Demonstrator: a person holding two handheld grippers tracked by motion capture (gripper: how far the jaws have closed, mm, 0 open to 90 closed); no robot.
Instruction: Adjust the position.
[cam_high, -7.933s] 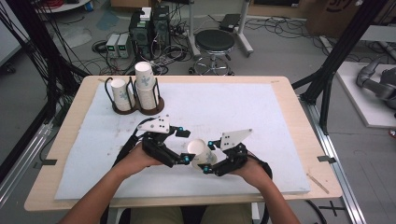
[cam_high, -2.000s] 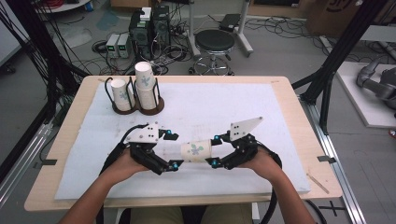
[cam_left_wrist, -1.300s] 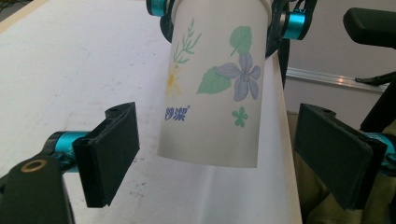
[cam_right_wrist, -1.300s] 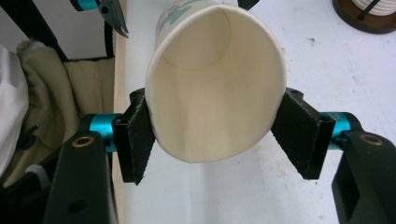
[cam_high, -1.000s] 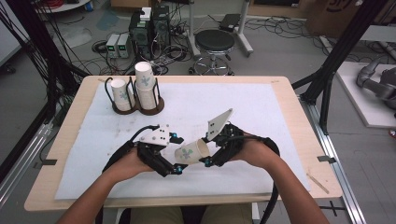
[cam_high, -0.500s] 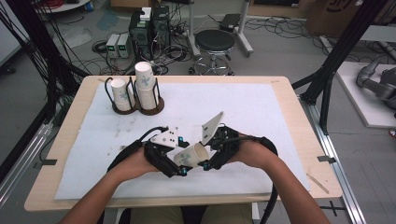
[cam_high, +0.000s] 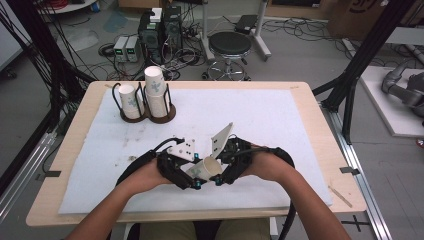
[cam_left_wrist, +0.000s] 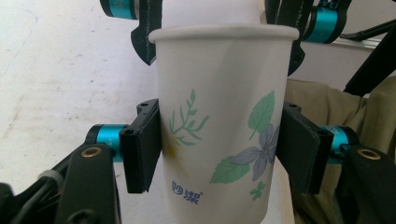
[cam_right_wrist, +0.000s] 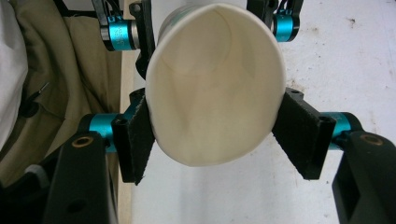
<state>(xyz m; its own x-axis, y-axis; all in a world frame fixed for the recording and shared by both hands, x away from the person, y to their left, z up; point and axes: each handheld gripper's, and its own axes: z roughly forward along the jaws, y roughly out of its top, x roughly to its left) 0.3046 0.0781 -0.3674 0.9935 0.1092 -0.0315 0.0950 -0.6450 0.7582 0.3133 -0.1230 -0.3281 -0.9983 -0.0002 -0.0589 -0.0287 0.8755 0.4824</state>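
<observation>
Lower centre of the high view: the left gripper (cam_high: 192, 181), forearm angled in from lower left, has just been closing and now clamps the floral paper cup (cam_high: 206, 168). The right gripper (cam_high: 220, 177), wrist rolled inward, pinches the cup's rim end.

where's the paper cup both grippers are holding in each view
High view: paper cup low centre, between both grippers.
Left gripper view: centre, flowered side showing, pads pressing it.
Right gripper view: centre, open mouth facing the camera.
Shared landmark: white mat.
</observation>
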